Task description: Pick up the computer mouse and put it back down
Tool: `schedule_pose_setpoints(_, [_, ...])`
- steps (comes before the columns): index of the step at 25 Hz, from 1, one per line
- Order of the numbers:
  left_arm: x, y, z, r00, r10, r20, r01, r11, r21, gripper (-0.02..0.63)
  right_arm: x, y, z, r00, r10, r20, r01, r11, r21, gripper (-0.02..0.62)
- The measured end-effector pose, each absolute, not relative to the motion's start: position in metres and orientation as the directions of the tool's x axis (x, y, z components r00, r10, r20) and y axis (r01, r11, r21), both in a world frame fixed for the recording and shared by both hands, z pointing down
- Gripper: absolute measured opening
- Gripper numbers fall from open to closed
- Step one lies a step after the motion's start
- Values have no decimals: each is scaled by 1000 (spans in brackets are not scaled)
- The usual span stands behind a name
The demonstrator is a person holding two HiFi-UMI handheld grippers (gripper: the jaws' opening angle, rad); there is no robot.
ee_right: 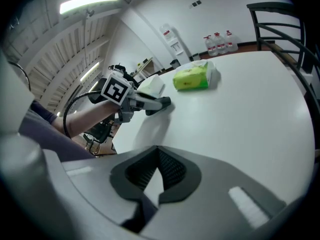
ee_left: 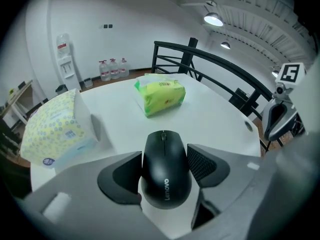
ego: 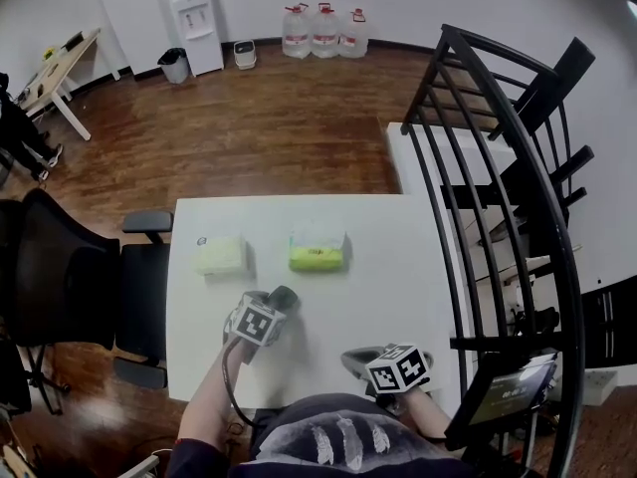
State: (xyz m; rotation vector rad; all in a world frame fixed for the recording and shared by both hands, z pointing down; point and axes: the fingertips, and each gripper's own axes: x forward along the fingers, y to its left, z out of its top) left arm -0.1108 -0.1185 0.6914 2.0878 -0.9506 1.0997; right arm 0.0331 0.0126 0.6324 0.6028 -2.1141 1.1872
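My left gripper (ee_left: 165, 176) is shut on a black computer mouse (ee_left: 164, 154), one pad against each side, with the mouse's nose pointing away over the white table (ee_left: 215, 119). From the head view the mouse (ego: 284, 297) sticks out past the left gripper (ego: 273, 312) at the table's near left. The right gripper view shows the mouse (ee_right: 160, 103) low over the tabletop, its shadow close beneath; I cannot tell whether it touches. My right gripper (ee_right: 157, 176) is shut with nothing in it and rests near the table's front edge (ego: 356, 359).
A green tissue pack (ego: 317, 250) and a pale yellow tissue pack (ego: 221, 255) lie at the far middle of the table. A black office chair (ego: 60, 277) stands on the left and a black railing (ego: 498, 167) on the right. A cable hole (ee_left: 248, 125) sits near the table's right edge.
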Motion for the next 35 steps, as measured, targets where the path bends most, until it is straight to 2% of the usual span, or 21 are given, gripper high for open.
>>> schedule_pose_setpoints(11, [-118, -112, 708, 334, -289, 897, -786, -610, 96, 308, 28, 12, 628, -704, -86, 705, -639, 510, -576, 3])
schedule_pose_setpoints(17, [-112, -103, 693, 384, -278, 881, -805, -567, 172, 341, 32, 10, 620, -700, -133, 702, -647, 533, -545, 3])
schedule_pose_setpoints(26, [-115, -76, 624, 455, -422, 784, -818, -547, 180, 339, 37, 12, 612, -725, -181, 665, -640, 534, -552, 3])
schedule_pose_setpoints(35, [-91, -22, 573, 466, -530, 708, -829, -542, 140, 313, 36, 24, 609, -751, -157, 641, -599, 568, -564, 3])
